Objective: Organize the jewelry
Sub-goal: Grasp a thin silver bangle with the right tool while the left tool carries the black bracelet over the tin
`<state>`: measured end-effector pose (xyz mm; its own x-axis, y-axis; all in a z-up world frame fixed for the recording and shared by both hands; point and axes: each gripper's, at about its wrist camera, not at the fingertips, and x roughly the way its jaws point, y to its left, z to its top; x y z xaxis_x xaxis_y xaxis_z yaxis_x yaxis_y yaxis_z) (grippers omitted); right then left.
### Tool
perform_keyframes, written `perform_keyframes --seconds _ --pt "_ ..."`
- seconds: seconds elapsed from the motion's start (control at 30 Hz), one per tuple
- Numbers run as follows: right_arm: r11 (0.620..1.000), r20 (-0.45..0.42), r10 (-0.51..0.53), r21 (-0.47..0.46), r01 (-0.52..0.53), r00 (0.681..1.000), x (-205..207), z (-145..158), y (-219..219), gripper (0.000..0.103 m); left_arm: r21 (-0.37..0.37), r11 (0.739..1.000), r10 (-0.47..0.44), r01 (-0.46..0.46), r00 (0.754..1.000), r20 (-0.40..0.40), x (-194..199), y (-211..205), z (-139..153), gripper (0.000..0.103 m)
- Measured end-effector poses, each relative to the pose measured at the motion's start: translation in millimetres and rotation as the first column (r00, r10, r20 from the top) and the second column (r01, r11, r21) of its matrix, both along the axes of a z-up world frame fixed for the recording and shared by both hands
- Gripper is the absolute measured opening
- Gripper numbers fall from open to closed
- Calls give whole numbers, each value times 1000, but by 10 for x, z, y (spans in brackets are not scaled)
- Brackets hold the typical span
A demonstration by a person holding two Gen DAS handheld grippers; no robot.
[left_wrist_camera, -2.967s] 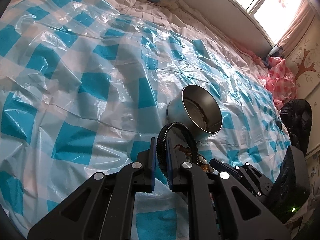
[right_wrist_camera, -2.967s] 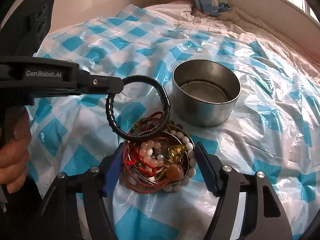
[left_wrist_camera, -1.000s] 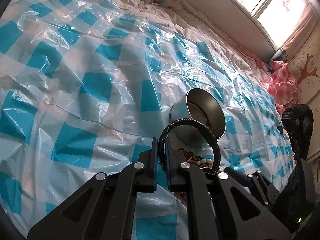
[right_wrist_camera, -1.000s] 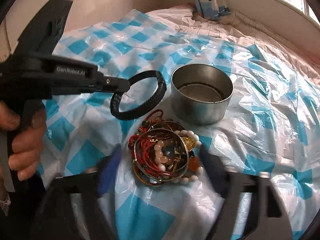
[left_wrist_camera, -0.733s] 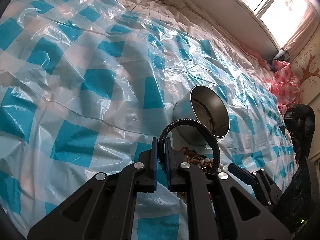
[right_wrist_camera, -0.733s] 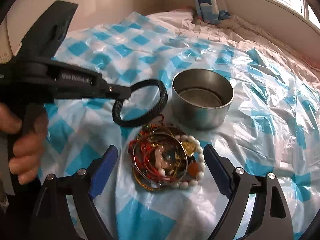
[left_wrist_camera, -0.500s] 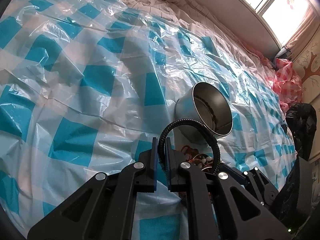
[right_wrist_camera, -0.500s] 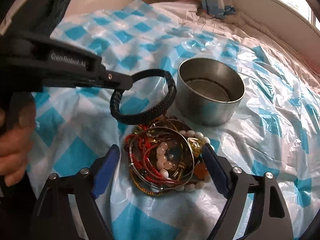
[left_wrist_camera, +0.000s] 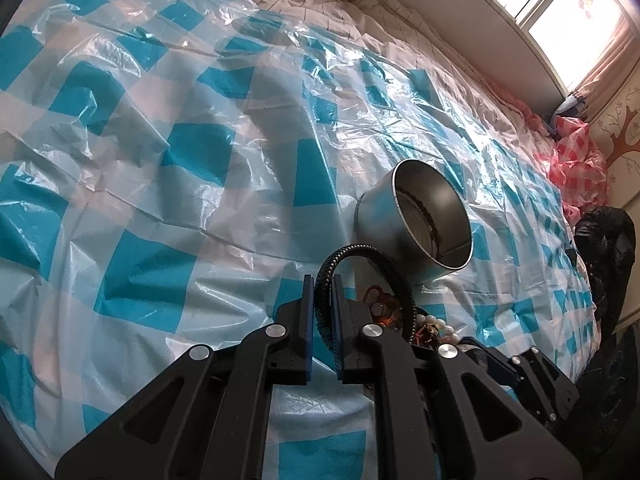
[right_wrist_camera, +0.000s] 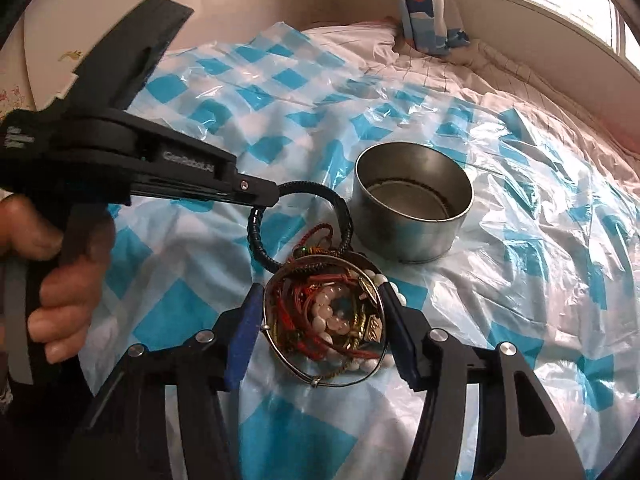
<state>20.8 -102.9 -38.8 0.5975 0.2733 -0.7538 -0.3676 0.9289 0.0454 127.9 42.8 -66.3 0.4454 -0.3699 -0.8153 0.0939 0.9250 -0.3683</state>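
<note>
Your left tool (right_wrist_camera: pixel 266 196) clamps black braided bracelet (right_wrist_camera: pixel 304 190), hanging above bed beside steel tin (right_wrist_camera: pixel 414 216). Cord looks light, springy; keep pinch on braid, not clasp. Your right tool (right_wrist_camera: pixel 320 320) straddles jewelry pile (right_wrist_camera: pixel 326 316) on checkered plastic sheet (right_wrist_camera: pixel 520 280), jaws closing. Thin bangles slippery, tangled with beads; squeeze across outer wire ring.

A home bedroom: a bed (left_wrist_camera: pixel 400 32) with rumpled quilt under a blue-checked plastic sheet (left_wrist_camera: pixel 180 152), a curtained window (left_wrist_camera: pixel 576 12) and tree wall decal (left_wrist_camera: pixel 624 128) beside it
</note>
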Motion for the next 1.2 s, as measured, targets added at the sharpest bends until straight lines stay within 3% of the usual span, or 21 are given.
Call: perform_keyframes --seconds 0.4,0.57,0.83,1.2 --pt "997 -7 -58 50 58 998 52 23 -172 57 80 997 -18 24 997 -69 74 -161 -244 7" --pt "995 6 -82 57 81 997 63 45 -214 57 87 994 -60 59 998 4 -3 -199 -51 6" --pt "984 53 -153 99 147 987 92 148 -396 57 22 999 -48 46 996 78 -25 -74 269 6" --pt "974 146 -209 115 194 967 329 397 -562 57 36 993 -113 110 988 103 321 -599 435 6"
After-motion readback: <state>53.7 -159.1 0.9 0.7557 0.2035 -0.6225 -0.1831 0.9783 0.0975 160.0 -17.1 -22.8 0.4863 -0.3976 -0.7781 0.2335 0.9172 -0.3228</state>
